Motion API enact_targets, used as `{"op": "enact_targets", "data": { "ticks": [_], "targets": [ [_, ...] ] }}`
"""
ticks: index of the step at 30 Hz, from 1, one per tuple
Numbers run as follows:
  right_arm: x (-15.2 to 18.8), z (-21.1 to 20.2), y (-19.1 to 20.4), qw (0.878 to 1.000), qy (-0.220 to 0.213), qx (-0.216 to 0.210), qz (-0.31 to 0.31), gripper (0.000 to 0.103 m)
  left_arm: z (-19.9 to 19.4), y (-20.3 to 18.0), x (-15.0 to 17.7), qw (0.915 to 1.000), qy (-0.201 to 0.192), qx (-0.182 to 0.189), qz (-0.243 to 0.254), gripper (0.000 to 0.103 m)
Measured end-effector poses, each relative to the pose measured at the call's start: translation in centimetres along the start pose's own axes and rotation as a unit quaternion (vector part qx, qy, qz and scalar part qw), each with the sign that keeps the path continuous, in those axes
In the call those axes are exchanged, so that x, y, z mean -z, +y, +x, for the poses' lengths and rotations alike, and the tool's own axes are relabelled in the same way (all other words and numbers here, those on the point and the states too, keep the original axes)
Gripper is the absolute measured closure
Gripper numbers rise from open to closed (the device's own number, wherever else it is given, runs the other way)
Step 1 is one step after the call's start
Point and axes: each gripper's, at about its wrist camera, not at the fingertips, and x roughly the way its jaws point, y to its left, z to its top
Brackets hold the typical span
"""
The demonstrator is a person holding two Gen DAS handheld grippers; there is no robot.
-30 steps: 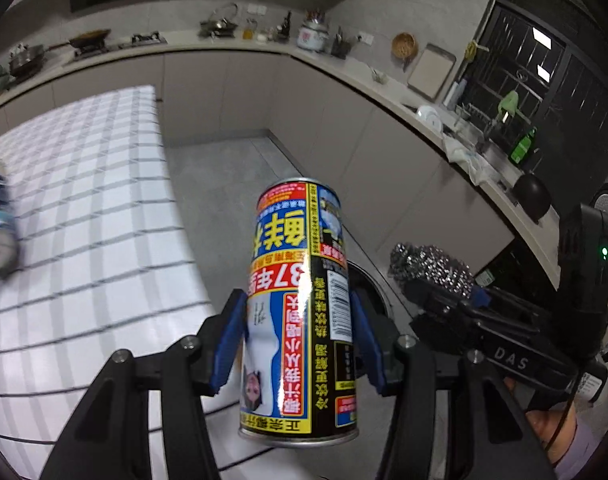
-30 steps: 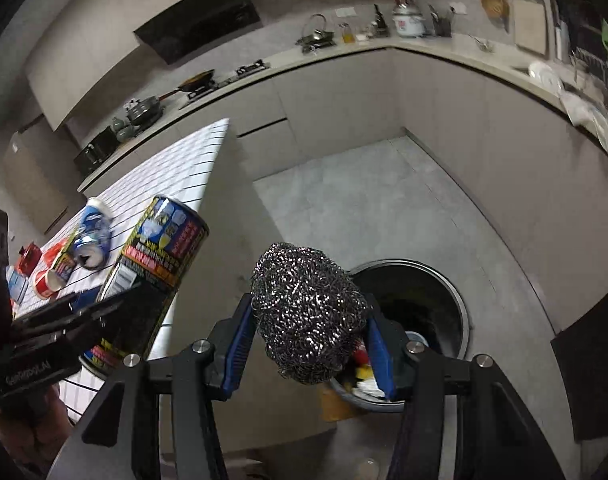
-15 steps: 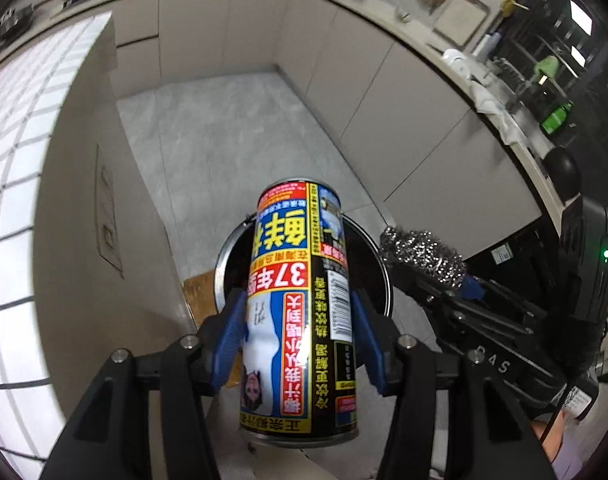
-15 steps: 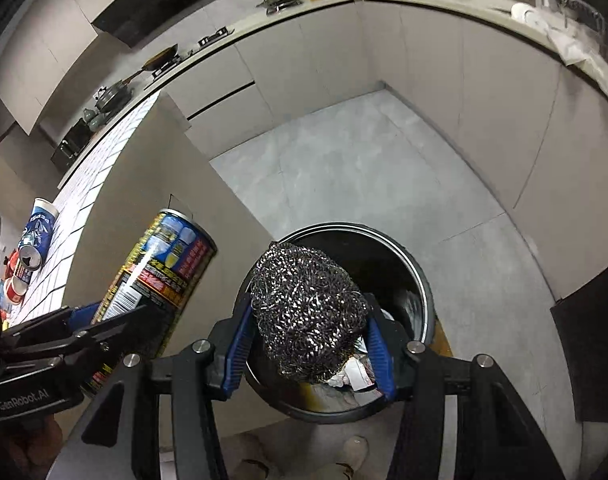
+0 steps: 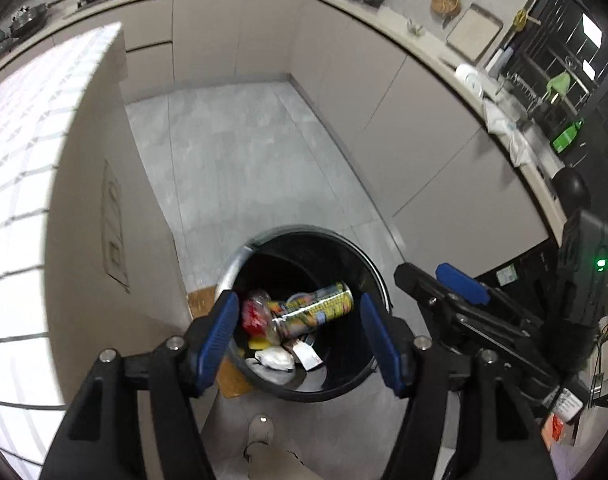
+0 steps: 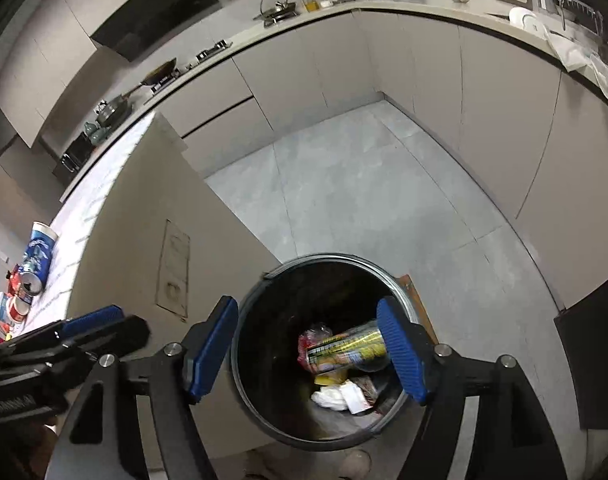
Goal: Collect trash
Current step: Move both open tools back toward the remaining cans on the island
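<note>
A round black trash bin stands on the floor below both grippers; it also shows in the right wrist view. Inside lies the yellow drink can on its side, seen too in the right wrist view, among red, yellow and white wrappers. The steel scourer is not visible. My left gripper is open and empty above the bin. My right gripper is open and empty above the bin; it shows at the right of the left wrist view.
The island's beige side panel stands just left of the bin, its checked top above. Cans and a blue cup remain on it. Kitchen cabinets line the far side and right. A shoe is beside the bin.
Both grippers opened over the bin. The can dropped from the left gripper into the bin, and the scourer left the right gripper.
</note>
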Motion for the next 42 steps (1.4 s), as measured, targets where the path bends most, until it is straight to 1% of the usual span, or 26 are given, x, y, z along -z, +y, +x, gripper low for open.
{"op": "enact_targets", "data": {
  "ticks": [3, 5, 11, 15, 18, 21, 23, 24, 27, 33, 36, 42],
  "targets": [
    [-0.1, -1.0, 1.4, 1.000, -0.007, -0.010, -0.011, 0.029, -2.7, 1.2, -0.1, 0.9998, -0.021, -0.007, -0.003, 0.038],
    [-0.2, -1.6, 2.7, 1.000, -0.013, -0.017, -0.020, 0.029, -3.8, 1.9, -0.3, 0.9995, -0.029, -0.008, -0.011, 0.038],
    [-0.7, -2.8, 9.1, 0.997, -0.032, -0.051, -0.052, 0.029, -8.7, 6.6, 0.6, 0.9966, -0.070, -0.035, -0.028, 0.038],
    [-0.6, -2.9, 15.0, 0.994, -0.029, -0.081, -0.072, 0.029, -11.7, 11.5, 1.8, 0.9931, -0.083, -0.055, -0.061, 0.038],
    [0.1, -2.7, 20.5, 0.990, -0.030, -0.091, -0.103, 0.029, -14.1, 15.5, 3.0, 0.9892, -0.092, -0.073, -0.087, 0.038],
    [0.8, -2.3, 25.3, 0.987, -0.028, -0.105, -0.119, 0.029, -16.3, 20.2, 4.1, 0.9844, -0.100, -0.095, -0.109, 0.038],
    [1.3, -1.9, 27.9, 0.985, -0.024, -0.110, -0.130, 0.029, -17.5, 22.9, 4.7, 0.9813, -0.105, -0.104, -0.124, 0.038],
    [1.8, -1.5, 29.8, 0.984, -0.022, -0.111, -0.138, 0.029, -18.0, 24.3, 5.0, 0.9798, -0.107, -0.108, -0.130, 0.037],
    [2.7, -0.6, 33.9, 0.982, -0.018, -0.114, -0.149, 0.029, -19.3, 28.0, 5.8, 0.9768, -0.112, -0.118, -0.139, 0.038],
    [4.8, 1.1, 40.6, 0.982, -0.016, -0.114, -0.152, 0.029, -21.0, 35.1, 7.0, 0.9745, -0.109, -0.129, -0.147, 0.037],
    [5.6, 1.5, 43.0, 0.981, -0.013, -0.115, -0.155, 0.029, -21.9, 37.5, 7.1, 0.9732, -0.111, -0.130, -0.154, 0.038],
    [5.3, 2.3, 45.4, 0.977, -0.007, -0.116, -0.178, 0.029, -22.5, 39.7, 6.7, 0.9687, -0.119, -0.137, -0.170, 0.037]
  ]
}}
